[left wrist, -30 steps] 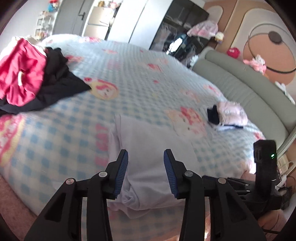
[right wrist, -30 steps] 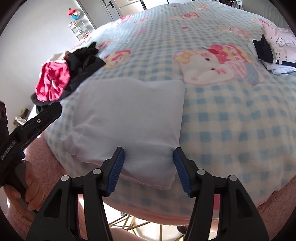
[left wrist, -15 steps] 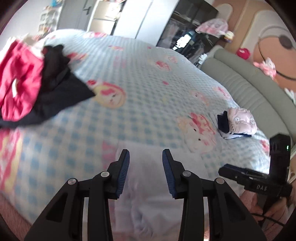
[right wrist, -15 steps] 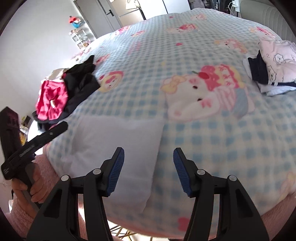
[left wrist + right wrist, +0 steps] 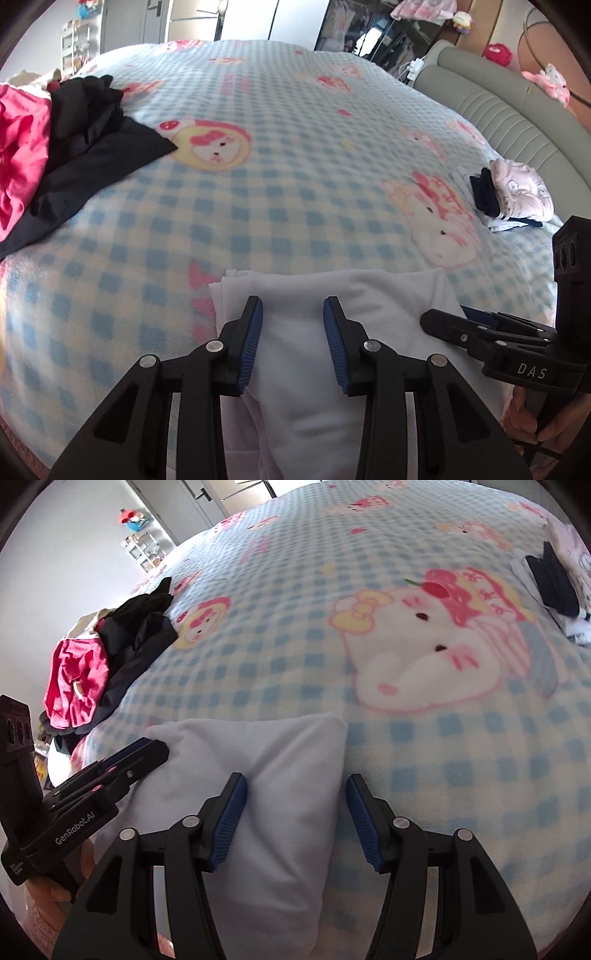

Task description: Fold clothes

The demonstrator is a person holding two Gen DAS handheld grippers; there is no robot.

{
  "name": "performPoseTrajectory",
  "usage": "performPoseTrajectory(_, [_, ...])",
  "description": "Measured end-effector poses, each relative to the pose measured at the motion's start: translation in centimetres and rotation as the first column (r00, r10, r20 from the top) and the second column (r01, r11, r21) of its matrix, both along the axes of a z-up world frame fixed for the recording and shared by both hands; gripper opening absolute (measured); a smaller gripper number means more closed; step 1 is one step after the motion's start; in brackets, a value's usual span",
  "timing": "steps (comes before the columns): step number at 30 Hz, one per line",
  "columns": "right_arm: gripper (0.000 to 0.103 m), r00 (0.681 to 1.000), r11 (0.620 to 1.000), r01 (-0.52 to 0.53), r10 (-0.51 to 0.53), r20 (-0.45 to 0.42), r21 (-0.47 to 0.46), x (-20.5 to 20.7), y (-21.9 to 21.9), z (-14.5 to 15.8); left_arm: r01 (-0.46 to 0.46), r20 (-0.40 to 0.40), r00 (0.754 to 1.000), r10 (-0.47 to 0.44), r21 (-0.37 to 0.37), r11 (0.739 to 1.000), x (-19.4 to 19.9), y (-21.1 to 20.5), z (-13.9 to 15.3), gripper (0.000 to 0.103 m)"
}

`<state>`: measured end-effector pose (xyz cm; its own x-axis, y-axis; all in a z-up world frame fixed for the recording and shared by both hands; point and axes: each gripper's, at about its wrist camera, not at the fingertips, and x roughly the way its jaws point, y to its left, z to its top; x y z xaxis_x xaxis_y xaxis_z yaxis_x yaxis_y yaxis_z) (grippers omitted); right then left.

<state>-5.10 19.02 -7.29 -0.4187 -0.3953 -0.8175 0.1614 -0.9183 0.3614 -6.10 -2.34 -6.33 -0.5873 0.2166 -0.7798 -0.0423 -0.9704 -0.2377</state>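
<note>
Blue-checked blanket (image 5: 295, 221); seemingly white garment (image 5: 303, 354).

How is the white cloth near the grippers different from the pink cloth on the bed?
The white cloth lies smooth and folded at the near edge of the bed; the pink cloth is crumpled in a heap at the far left. The white one lies alone; the pink one lies against black clothes. Both rest on the checked blanket.

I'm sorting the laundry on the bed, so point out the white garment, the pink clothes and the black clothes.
white garment (image 5: 295, 369): left wrist view, cloth between the fingers.
pink clothes (image 5: 79, 681): right wrist view, middle of the heap.
black clothes (image 5: 96, 147): left wrist view, its spread-out flat part.
</note>
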Motion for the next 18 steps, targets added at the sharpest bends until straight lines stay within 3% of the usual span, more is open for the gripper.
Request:
performPoseTrajectory(6, [0.057, 0.995, 0.997, 0.08, -0.079, -0.054, 0.018, 0.8, 2.0, 1.4, -0.009, 0.006, 1.0, 0.009, 0.062, 0.998, 0.1, -1.5, -0.4, 0.026])
performPoseTrajectory(9, [0.057, 0.992, 0.995, 0.041, -0.029, -0.126, 0.092, 0.6, 1.3, 3.4, -0.004, 0.003, 1.0, 0.004, 0.082, 0.997, 0.4, -1.4, -0.5, 0.029])
performPoseTrajectory(12, [0.057, 0.988, 0.994, -0.048, 0.062, -0.141, 0.098, 0.0, 0.0, 4.5, 0.001, -0.021, 1.0, 0.002, 0.115, 0.993, 0.7, -1.7, 0.0, 0.036])
performPoseTrajectory(18, [0.057, 0.991, 0.983, -0.082, 0.099, -0.094, 0.163, -1.2, -3.3, 2.3, -0.023, -0.048, 0.998, 0.032, 0.177, 0.984, 1.1, -3.0, 0.5, 0.036])
